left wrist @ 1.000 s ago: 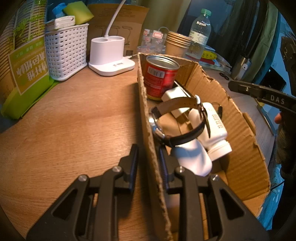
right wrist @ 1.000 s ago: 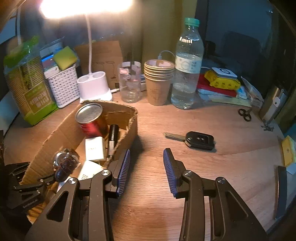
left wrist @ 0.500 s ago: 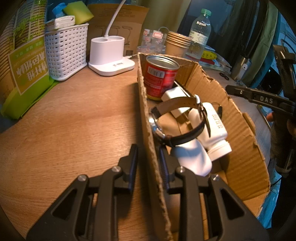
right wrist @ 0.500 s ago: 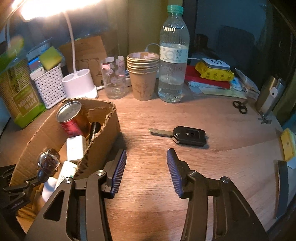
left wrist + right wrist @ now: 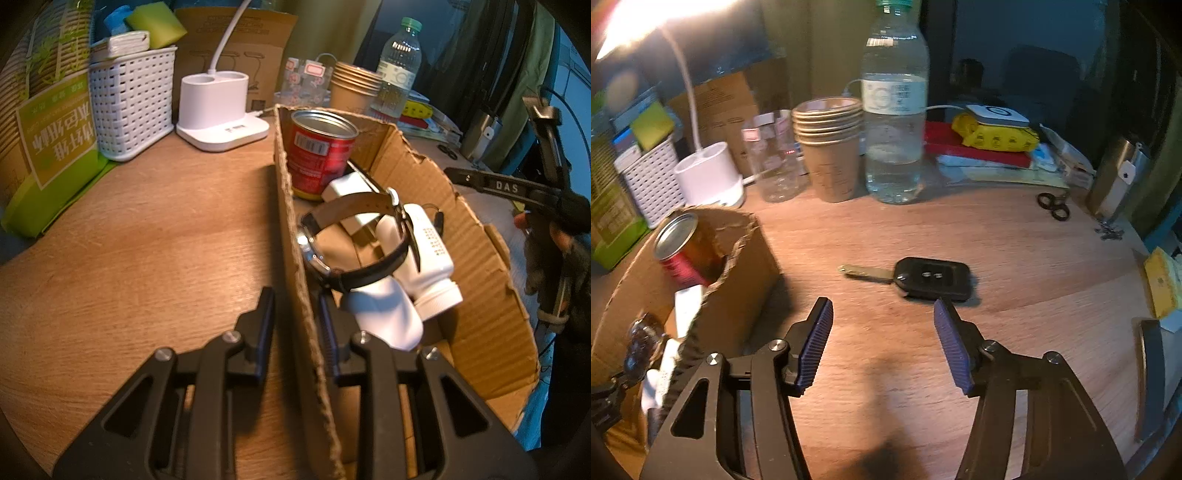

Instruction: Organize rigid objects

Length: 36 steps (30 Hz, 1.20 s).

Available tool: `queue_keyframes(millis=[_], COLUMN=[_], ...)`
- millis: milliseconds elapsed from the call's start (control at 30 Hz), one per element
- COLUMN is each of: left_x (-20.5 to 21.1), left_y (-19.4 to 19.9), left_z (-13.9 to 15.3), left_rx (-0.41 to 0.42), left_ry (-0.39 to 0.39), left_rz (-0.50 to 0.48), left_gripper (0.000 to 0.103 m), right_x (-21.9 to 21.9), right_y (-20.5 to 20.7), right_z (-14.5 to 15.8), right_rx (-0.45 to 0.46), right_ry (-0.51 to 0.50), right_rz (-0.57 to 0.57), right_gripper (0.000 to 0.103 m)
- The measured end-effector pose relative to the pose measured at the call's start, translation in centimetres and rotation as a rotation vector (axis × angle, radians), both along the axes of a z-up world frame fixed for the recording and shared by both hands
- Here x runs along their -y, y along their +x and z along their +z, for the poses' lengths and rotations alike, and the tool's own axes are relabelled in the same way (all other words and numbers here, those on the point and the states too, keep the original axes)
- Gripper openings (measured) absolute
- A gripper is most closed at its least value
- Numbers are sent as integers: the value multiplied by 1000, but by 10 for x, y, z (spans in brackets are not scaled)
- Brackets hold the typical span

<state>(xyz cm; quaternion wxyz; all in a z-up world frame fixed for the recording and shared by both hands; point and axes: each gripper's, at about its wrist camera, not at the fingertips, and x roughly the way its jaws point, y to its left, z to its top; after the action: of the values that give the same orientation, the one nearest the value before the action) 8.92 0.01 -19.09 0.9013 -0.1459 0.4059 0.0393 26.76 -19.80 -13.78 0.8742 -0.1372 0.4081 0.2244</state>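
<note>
A cardboard box (image 5: 480, 258) holds a red can (image 5: 317, 155), a black-strapped watch (image 5: 354, 236), a white bottle (image 5: 424, 258) and other white items. My left gripper (image 5: 294, 295) is shut on the box's near wall, one finger inside and one outside. In the right wrist view a black car key (image 5: 932, 278) lies flat on the wooden table, just beyond my right gripper (image 5: 882, 306). Its jaws are opening, with only bare table between the blue pads (image 5: 816, 343). The box (image 5: 746, 266) stands to its left.
Along the back stand a water bottle (image 5: 895, 122), stacked paper cups (image 5: 829, 147), a clear jar (image 5: 775, 155), a white lamp base (image 5: 709, 173) and a white basket (image 5: 652, 177). Small scissors (image 5: 1052, 206) and a yellow packet (image 5: 993, 134) lie at the right.
My right gripper has moved forward and lower towards the car key, and its jaws have spread wider. The left gripper and the box have kept still.
</note>
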Motion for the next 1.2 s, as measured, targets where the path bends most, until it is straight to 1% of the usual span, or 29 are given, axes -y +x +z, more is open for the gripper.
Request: queue_keyframes(millis=[267,500,567,667,867,1200], left_x=[0,-2,-3,-3,-5,-9], left_y=[0,0,0,0,0,0], left_z=[0,-1,-1,-1,-1,-2], left_rx=[0,-1,-1,-2,-2,-7], left_ry=[0,-2,-2,-2,-2,15], left_rz=[0,3,3,3,4,16], left_gripper=[27,27,28,28,29,29], right_x=[12,10,9,8,7,4], right_y=[27,45,48,52,60,62], right_z=[-12,-21,-24,-28,-35,-37], right_rx=[4,-8,-14,-22,-37,-31], right_ry=[-24,-24,-24,-20,-21,-32], right_rz=[-31,-31,-33,-32,-37,-39], right_gripper=[61,62,67,70,71,71])
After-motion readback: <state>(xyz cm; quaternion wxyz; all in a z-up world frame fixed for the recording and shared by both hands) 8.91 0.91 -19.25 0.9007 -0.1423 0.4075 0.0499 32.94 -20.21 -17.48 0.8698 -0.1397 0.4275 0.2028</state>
